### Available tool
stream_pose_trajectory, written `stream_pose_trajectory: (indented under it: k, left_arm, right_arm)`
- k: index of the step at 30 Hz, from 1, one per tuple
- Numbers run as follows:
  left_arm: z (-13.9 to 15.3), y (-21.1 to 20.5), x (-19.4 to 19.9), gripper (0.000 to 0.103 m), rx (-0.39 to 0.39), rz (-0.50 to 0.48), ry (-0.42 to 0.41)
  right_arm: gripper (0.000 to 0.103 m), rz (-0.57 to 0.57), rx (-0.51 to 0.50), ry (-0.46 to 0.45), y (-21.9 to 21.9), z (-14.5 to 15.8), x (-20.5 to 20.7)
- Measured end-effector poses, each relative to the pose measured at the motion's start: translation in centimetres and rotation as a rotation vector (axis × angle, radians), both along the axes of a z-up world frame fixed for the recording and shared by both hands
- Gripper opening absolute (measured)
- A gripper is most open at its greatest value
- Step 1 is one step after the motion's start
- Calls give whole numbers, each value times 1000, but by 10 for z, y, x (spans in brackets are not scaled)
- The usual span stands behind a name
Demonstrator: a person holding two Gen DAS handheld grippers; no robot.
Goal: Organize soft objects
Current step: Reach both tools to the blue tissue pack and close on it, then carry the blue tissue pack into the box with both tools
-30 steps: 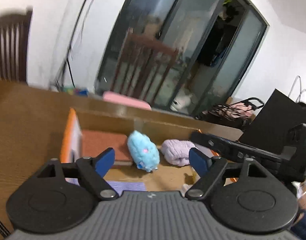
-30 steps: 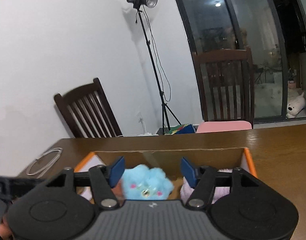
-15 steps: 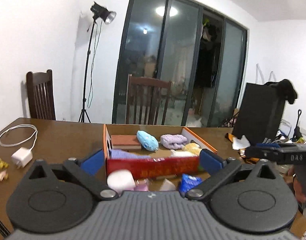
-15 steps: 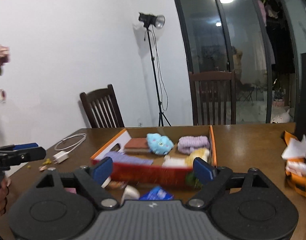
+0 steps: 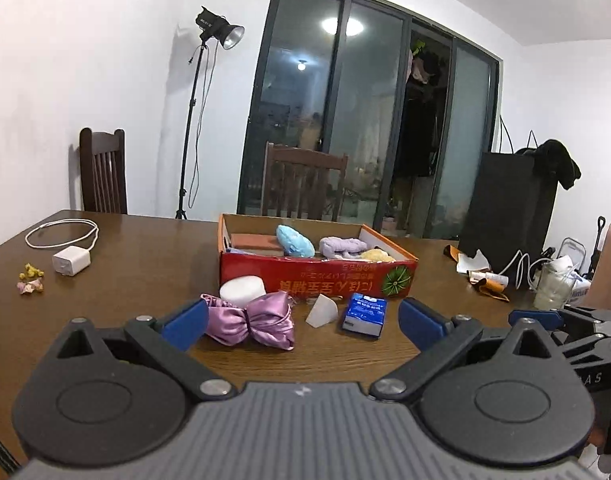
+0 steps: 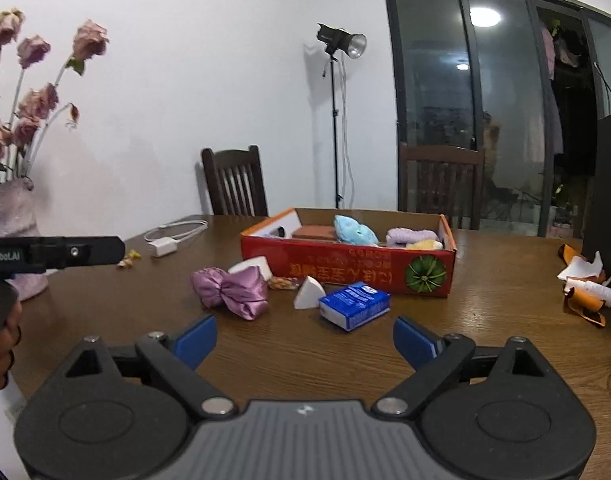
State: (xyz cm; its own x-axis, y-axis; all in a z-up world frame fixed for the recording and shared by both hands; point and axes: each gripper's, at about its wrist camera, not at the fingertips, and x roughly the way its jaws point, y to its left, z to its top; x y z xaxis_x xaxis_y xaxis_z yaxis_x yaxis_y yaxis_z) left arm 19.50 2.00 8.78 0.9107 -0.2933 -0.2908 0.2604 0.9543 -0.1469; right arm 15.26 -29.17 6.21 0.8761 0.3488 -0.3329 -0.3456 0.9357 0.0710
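Note:
A red cardboard box [image 5: 317, 280] [image 6: 345, 268] stands mid-table. In it lie a blue plush [image 5: 294, 240] [image 6: 355, 231], a lilac knitted piece [image 5: 341, 246] [image 6: 411, 236], a yellow soft item [image 5: 377, 255] and a brown block [image 5: 253, 241]. In front of it lie a purple satin bow [image 5: 251, 320] [image 6: 229, 292], a white foam roll [image 5: 243, 290], a white wedge sponge [image 5: 321, 312] [image 6: 308, 294] and a blue tissue pack [image 5: 365, 314] [image 6: 355, 304]. My left gripper [image 5: 301, 326] is open wide just short of the bow. My right gripper [image 6: 305, 340] is opening, empty, short of the tissue pack.
A white charger with cable [image 5: 71, 260] [image 6: 163, 246] lies at the left. A vase of dried roses [image 6: 13, 236] stands at the far left. Orange wrappers [image 6: 585, 288], a glass [image 5: 551, 286] and a black box [image 5: 505, 216] crowd the right side. Chairs stand behind the table.
Both grippers have drawn back from over the box to the near side of the table, and their jaws have spread wider. The loose items in front of the box have come into view.

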Motion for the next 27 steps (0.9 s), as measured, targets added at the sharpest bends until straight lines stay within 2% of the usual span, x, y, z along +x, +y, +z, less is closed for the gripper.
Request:
stream_pose_trajectory:
  k: [6, 10, 11, 13, 14, 15, 18, 22, 26, 27]
  left_arm:
    - [-23, -7, 34, 103, -46, -30, 112]
    - [-37, -19, 69, 102, -124, -110, 200]
    - [-40, -24, 80, 99, -139, -127, 217]
    - [-46, -37, 106, 84, -154, -157, 248]
    - [-48, -44, 120, 70, -151, -159, 280]
    - [-51, -51, 133, 63, -152, -163, 307]
    - [-61, -69, 168, 54, -182, -204, 381]
    - [-77, -81, 200, 50, -250, -262, 445]
    - [-93, -78, 212, 44, -315, -261, 493]
    - [-96, -77, 214, 42, -333, -254, 510]
  right_arm:
    - [95, -44, 38, 76, -9, -16, 28]
    - [93, -60, 66, 121, -20, -26, 65]
    - [92, -60, 78, 129, -24, -26, 79]
    - [84, -48, 99, 155, -28, -28, 111]
    - [77, -39, 110, 170, -30, -29, 126]
    - [71, -28, 126, 190, -32, -31, 144]
    - [65, -19, 139, 233, -33, -39, 191]
    - [62, 2, 142, 245, -30, -43, 232]
    - [39, 52, 197, 311, -34, -57, 255]
    - [36, 60, 198, 344, -33, -61, 256]
